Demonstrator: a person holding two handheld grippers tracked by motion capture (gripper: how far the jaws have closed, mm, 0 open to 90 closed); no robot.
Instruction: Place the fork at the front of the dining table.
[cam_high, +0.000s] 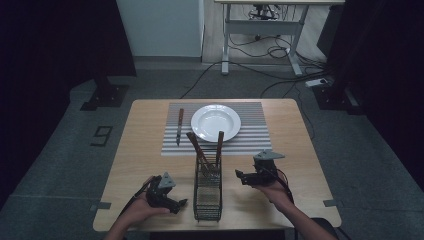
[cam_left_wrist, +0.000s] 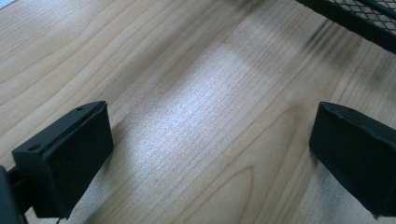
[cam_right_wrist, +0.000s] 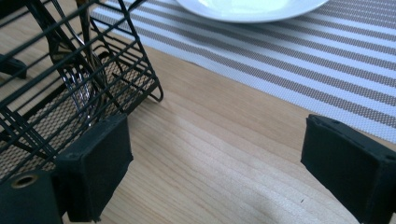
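I see one black wire caddy (cam_high: 207, 187) standing on the surface (cam_high: 140, 150) between my two tongs, near the front edge, with two brown-handled utensils (cam_high: 200, 150) leaning out of its far end; in the right gripper view the caddy (cam_right_wrist: 70, 93) sits just left of my jaws and a fork's metal tines show inside it. Beyond it lies one striped mat (cam_high: 250, 135) carrying one white plate (cam_high: 216, 123) and, just left of the plate, one knife (cam_high: 179, 126) with a brown handle. My left tongs (cam_high: 176, 204) sit left of the caddy, jaws spread wide over bare wood, holding nothing, touching nothing I can make out. My right tongs (cam_high: 242, 176) sit right of the caddy, jaws also wide apart and empty, pointed toward it; whether the left jaw touches the wire I cannot tell.
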